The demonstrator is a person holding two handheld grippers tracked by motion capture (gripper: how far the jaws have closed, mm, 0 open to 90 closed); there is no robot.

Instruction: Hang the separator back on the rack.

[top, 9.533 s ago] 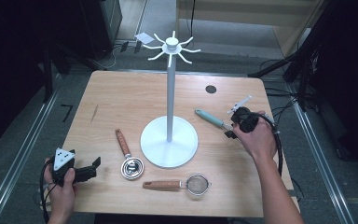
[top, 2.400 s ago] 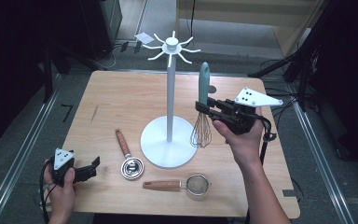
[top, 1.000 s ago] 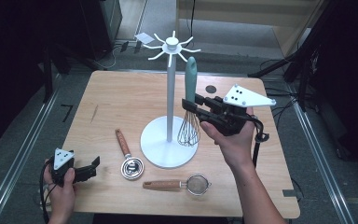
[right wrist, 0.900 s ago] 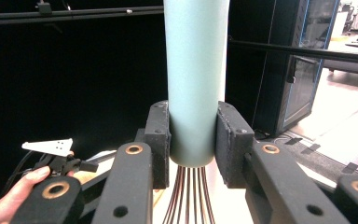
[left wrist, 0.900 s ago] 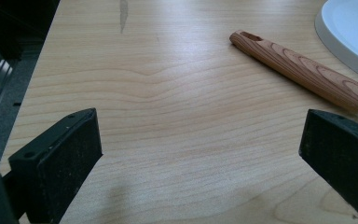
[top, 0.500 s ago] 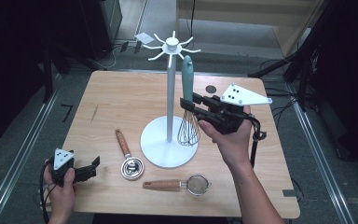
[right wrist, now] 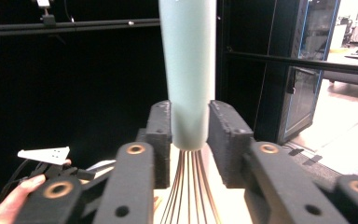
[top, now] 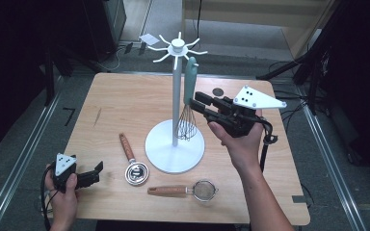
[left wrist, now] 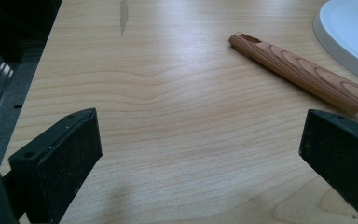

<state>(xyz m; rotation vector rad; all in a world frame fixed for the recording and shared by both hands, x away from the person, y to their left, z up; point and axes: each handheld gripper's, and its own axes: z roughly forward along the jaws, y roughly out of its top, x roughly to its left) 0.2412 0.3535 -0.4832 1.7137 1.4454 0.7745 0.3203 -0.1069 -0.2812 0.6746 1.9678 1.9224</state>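
Whisk (top: 189, 103) with a pale green handle hangs upright beside the white hook stand (top: 175, 110), its wire head down near the stand's round base and the top of its handle up among the radiating hooks, which suggests the aim is to hang it there by the handle's end; whether it has already caught on a hook I cannot tell. The right gripper (top: 203, 104) pinches the handle just above the wires, and in the right gripper view the jaws sit on either side of the handle's lower end (right wrist: 188, 74), pads against it; they have just been closing a little further on it, so the hold looks firm. Gripping low leaves the top of the handle free to meet a hook, and keeping the whisk vertical lets its weight settle straight down. The left gripper (top: 92, 175) rests at the near left corner of the bench (top: 125, 103), its jaws spread wide with nothing between them, parked out of the way. Three more utensils lie flat on the bench in front of the stand, likely waiting their turn: a wooden-handled scoop (top: 132, 161), whose handle (left wrist: 303, 74) appears in the left gripper view, and a small strainer (top: 185, 190).
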